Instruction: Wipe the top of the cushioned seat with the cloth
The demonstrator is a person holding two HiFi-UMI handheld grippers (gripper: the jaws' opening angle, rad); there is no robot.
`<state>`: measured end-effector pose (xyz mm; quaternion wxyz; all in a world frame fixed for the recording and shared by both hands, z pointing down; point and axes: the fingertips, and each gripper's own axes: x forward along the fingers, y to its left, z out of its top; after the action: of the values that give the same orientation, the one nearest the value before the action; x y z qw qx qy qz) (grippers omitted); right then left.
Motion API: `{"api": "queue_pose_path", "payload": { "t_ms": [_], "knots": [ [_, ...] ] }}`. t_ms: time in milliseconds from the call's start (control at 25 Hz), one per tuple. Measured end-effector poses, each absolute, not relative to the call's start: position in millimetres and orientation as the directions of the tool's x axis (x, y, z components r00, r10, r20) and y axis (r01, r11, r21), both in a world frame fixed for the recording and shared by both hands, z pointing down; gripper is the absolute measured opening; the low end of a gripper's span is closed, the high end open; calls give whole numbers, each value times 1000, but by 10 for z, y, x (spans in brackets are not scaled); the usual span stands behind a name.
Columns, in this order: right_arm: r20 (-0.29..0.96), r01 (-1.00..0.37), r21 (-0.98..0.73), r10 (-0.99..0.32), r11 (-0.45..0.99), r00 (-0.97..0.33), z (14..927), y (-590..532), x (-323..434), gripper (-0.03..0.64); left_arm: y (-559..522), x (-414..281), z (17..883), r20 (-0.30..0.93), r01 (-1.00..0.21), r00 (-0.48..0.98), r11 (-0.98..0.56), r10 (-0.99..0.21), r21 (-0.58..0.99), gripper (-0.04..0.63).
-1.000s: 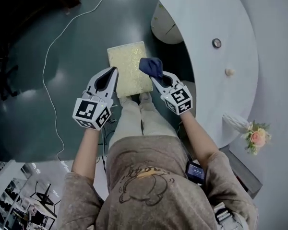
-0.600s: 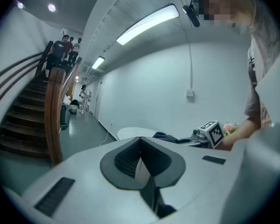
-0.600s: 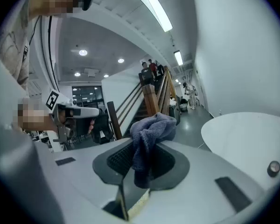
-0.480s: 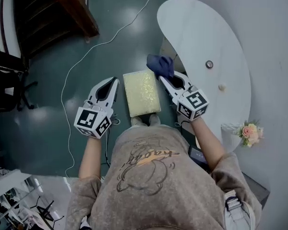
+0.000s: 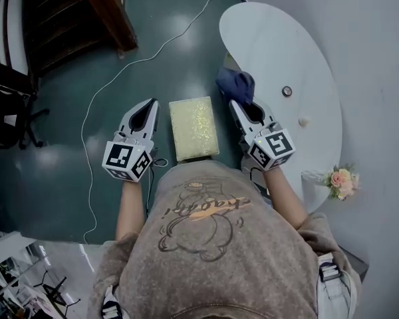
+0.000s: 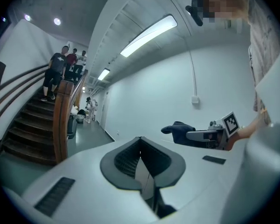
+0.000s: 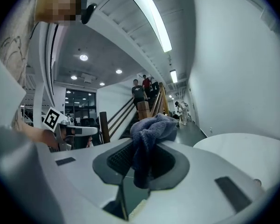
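The cushioned seat (image 5: 194, 128) is a small stool with a pale yellow patterned top, on the floor just in front of the person's knees. My right gripper (image 5: 237, 102) hangs to the right of it, raised, shut on a dark blue cloth (image 5: 236, 84) that bunches up at its tip; the same cloth (image 7: 149, 134) drapes between the jaws in the right gripper view. My left gripper (image 5: 148, 108) is level with the seat's left side, shut with nothing in it, its jaws closed together (image 6: 140, 139). Neither gripper touches the seat.
A white curved table (image 5: 286, 52) runs along the right, with a small round object (image 5: 286, 91) and flowers (image 5: 340, 181) at its edge. A white cable (image 5: 106, 85) trails over the green floor. A wooden staircase (image 5: 100, 8) rises at the upper left, with people on it (image 6: 56, 73).
The person has straightened up and both grippers have lifted off the seat. The right gripper carried the cloth from the seat's far right corner out to the right.
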<state>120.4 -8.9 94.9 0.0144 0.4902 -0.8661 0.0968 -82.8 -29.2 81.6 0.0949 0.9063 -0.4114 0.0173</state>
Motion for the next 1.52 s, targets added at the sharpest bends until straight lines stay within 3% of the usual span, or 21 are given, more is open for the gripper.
{"api": "queue_pose_path", "payload": {
  "t_ms": [400,1520],
  "knots": [
    [167,-874,-121,-859,470,-484,1280,-72,1312,92,-332,-968,1277,157,-814,575,-544,-803,203,15],
    [166,-867,-147,-852,477,-497,1412,23,1319,89,-124,-922,1299,177,-829,551,-511,-816,227,15]
  ]
}}
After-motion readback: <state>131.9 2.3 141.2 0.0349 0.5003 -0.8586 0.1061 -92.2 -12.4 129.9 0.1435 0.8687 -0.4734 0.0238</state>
